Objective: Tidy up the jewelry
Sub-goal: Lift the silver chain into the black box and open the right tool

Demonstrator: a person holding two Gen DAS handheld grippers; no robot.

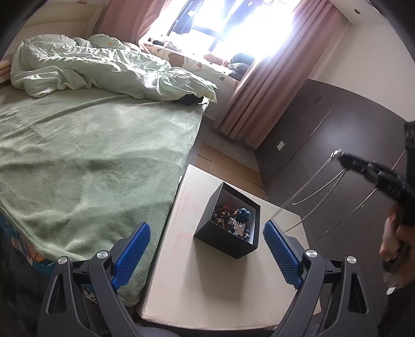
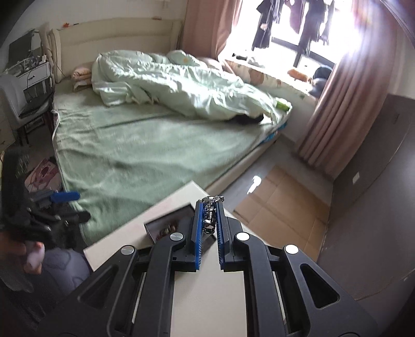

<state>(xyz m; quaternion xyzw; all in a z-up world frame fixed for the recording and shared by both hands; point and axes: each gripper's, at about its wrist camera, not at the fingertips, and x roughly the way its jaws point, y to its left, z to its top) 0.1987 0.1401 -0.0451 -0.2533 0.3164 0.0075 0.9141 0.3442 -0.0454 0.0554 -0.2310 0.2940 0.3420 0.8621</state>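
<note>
A bedroom in daylight: a wide bed (image 2: 145, 145) under a green blanket, its pale green duvet (image 2: 171, 80) bunched near the cream headboard (image 2: 116, 31). Glare pours through the window (image 2: 324, 33) between pink curtains (image 2: 334, 109). Flattened cardboard (image 2: 282, 202) lies on the grey floor beside a dark brown wardrobe (image 1: 337, 134). A white tabletop (image 1: 207, 280) stands at the bed's edge.

Home bedroom: unmade bed (image 2: 160, 134), pink curtains (image 2: 334, 124) (laundry (image 2: 293, 15) at window).

Black box (image 1: 228, 233), white butterfly (image 1: 238, 228), blue beads (image 1: 245, 213); silver chain (image 2: 210, 220); pale green blanket (image 1: 90, 155); pink curtain (image 1: 272, 85).
</note>
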